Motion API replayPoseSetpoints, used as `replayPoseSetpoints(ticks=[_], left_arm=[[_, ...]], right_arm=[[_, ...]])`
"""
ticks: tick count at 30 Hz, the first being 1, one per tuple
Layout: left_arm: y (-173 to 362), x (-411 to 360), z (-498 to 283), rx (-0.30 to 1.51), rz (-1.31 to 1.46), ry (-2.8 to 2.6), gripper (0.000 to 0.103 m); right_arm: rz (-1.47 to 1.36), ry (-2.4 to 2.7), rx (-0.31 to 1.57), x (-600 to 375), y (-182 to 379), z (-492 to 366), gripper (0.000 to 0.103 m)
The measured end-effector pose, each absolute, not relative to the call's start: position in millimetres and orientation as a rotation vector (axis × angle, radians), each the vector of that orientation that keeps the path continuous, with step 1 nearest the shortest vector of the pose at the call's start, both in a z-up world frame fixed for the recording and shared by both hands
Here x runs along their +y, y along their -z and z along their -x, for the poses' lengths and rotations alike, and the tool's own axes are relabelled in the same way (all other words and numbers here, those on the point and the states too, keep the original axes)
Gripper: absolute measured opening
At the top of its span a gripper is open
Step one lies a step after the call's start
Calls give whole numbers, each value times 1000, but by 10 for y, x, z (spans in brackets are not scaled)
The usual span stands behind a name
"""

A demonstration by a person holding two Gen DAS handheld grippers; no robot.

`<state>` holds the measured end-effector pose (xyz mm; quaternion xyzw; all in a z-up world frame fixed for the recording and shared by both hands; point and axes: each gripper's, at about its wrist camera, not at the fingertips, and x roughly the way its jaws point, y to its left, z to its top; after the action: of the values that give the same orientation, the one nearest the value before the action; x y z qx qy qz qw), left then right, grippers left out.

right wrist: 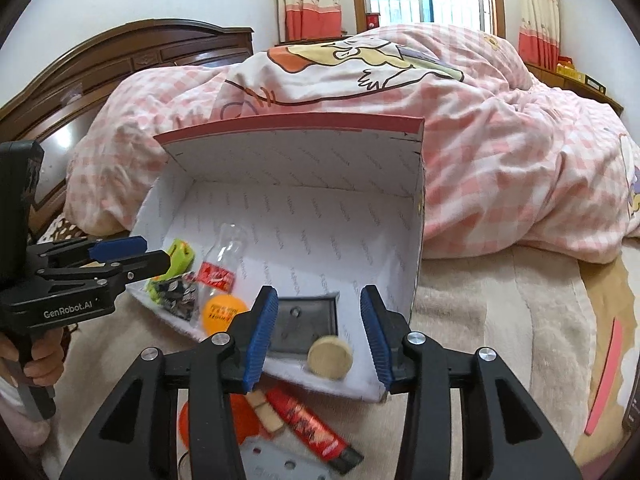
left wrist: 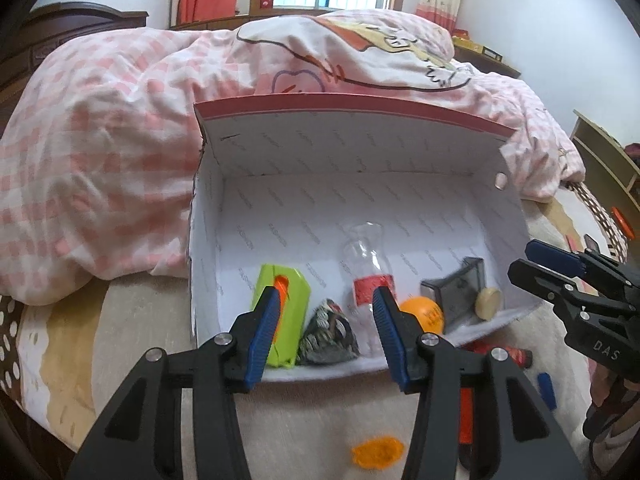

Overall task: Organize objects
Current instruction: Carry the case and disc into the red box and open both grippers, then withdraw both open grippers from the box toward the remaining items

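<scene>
Box sat open on bed, lid propped against quilt. Inside, left to right: green pack, patterned pouch, clear bottle, orange ball, grey tray, wooden disc. Left gripper and right gripper both spread, pinching nothing. Best next move: fetch red tube outside front wall, lift clear over wall, drop into bare floor. Loose items under grippers partly hidden; labels blurred.

Pink-checked quilt, white box, orange ball.
</scene>
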<state>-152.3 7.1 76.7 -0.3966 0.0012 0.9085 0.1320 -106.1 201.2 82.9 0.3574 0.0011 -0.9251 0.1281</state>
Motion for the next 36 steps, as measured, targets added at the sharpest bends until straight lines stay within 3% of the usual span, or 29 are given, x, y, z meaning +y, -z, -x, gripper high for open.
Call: replayPoseSetpoints(ticks=[20, 36], left_arm=[[-649, 151, 772, -19, 1176, -2554, 48], [-315, 266, 612, 33, 1264, -2537, 48]], right_arm=[[-1137, 2650, 55, 2070, -629, 208, 44], [-1224, 2686, -27, 2347, -422, -135, 44]])
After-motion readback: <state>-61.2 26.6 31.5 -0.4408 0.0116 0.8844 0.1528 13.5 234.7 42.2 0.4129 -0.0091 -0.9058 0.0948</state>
